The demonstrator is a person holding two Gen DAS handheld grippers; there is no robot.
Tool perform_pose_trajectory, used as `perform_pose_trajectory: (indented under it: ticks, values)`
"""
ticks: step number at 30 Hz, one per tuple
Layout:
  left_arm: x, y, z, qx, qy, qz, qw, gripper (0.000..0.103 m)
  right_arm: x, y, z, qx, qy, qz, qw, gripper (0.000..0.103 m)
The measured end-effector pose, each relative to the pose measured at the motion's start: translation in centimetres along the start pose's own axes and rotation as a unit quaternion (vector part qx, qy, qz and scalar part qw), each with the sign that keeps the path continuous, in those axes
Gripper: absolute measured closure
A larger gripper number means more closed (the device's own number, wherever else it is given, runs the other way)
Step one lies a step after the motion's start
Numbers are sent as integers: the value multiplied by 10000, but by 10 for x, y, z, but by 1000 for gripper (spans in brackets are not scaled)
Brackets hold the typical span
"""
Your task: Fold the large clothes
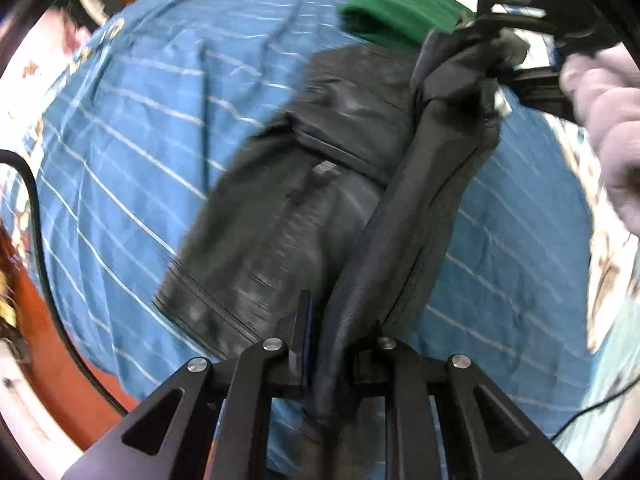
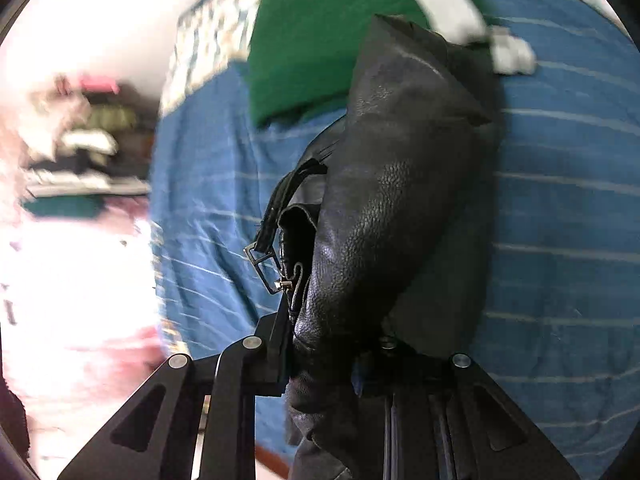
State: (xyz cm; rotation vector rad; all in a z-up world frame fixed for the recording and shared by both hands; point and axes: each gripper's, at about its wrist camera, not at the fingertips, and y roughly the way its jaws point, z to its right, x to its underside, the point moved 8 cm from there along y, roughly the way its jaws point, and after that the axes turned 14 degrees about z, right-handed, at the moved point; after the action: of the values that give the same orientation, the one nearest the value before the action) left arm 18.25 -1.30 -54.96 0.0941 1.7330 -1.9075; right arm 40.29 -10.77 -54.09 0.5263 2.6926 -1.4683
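Two grippers, both clamped on one black leather garment (image 1: pixel 320 184), a jacket by the look of it, though blur hides its full shape. Left gripper (image 1: pixel 332 344) sits at lower centre of its view, jaws nearly together with a rolled ridge of leather pinched between them; that ridge runs up and right to the right gripper (image 1: pixel 516 56) at upper right, where a gloved hand (image 1: pixel 600 120) steers it. From the right wrist view, the right gripper (image 2: pixel 332 344) is likewise narrowed down on a thick bunch of leather, a strap with a metal buckle (image 2: pixel 266 270) hanging loose just left of the jaws. Most of the garment lies spread on the blue striped bedcover (image 1: pixel 132 168), centre of frame, with only the gripped edge lifted. A folded green item (image 1: pixel 396 8) rests near its far end, at top of frame. Risks, as judged: leather is slick and heavy, and both grips take bulky bunches rather than flat edges, so either could slide out under the pull. The dangling buckle may snag the bedcover or get trapped inside the fold. Uneven lift between the two ends would lay the fold crooked. Dragging toward the green item could nudge it out of its fold.
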Motion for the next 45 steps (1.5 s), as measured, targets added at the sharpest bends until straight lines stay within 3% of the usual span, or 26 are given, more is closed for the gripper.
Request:
perform_pose_trajectory:
  ticks: [4,6,8,9,10,11,12,13,15,17,21,23,25,29,30,31,32,35,37,39,41,45]
  values:
    - [-10,20,-51,246,-621,-179,9976,87,14,88,-46,547,-322,-480,9968,79]
    - [-9,31,-68,427,-979,-357,9936,87,33,120,-43,850,-459,-766,9924,67]
    - [-6,41,-78,579,-1310,-558,9881,85,40,142,-53,891,-613,-927,9898,47]
    - [-5,43,-82,563,-1451,-562,9862,71,40,143,-56,855,-655,-936,9898,42]
    - [-4,46,-91,413,-1559,-529,9855,37,39,141,-60,717,-668,-914,9910,39]
    - [-3,53,-98,327,-1641,-472,9848,19,35,136,-66,498,-643,-929,9923,39]
    - [-2,61,-106,209,-1692,-491,9841,9,33,130,-68,303,-580,-975,9931,39]
    - [2,68,-113,56,-1721,-580,9833,9,31,117,-69,-94,-414,-1049,9936,39]
    - [5,77,-129,-200,-1878,-659,9798,9,18,80,-54,-428,-265,-909,9946,36]
    - [5,76,-141,-426,-1948,-571,9782,9,1,52,-36,-525,-277,-614,9963,28]
    - [11,77,-142,-727,-1779,-498,9801,9,-38,16,51,-298,-36,-173,9994,28]
    - [18,80,-136,-871,-1695,-550,9801,9,-54,24,105,-289,244,-193,9991,28]
    - [20,81,-127,-1000,-1610,-483,9807,9,-62,42,133,-485,411,-312,9975,28]
    - [22,80,-114,-1248,-1454,-420,9806,9,-64,88,135,-1494,454,-734,9850,29]
    - [22,81,-112,-1278,-1446,-428,9803,9,-65,96,127,-1640,386,-735,9830,34]
    - [22,82,-110,-1326,-1417,-430,9800,9,-67,102,120,-1734,286,-672,9821,49]
    - [18,82,-110,-1384,-1368,-428,9800,9,-67,105,113,-1713,132,-578,9834,65]
    - [3,80,-91,-1593,-1062,-309,9810,9,-67,93,110,-1660,399,-190,9851,85]
    - [-8,71,-90,-1755,-834,-209,9807,9,-63,65,120,-1680,913,110,9815,87]
    - [-19,58,-88,-1922,-730,-74,9786,9,-51,28,140,-1439,1496,414,9773,88]
    - [-26,47,-84,-1929,-744,29,9784,9,-29,-19,177,-1147,2330,721,9630,88]
    - [-29,26,-76,-1940,-563,166,9793,9,30,-114,266,-365,3367,1327,9315,88]
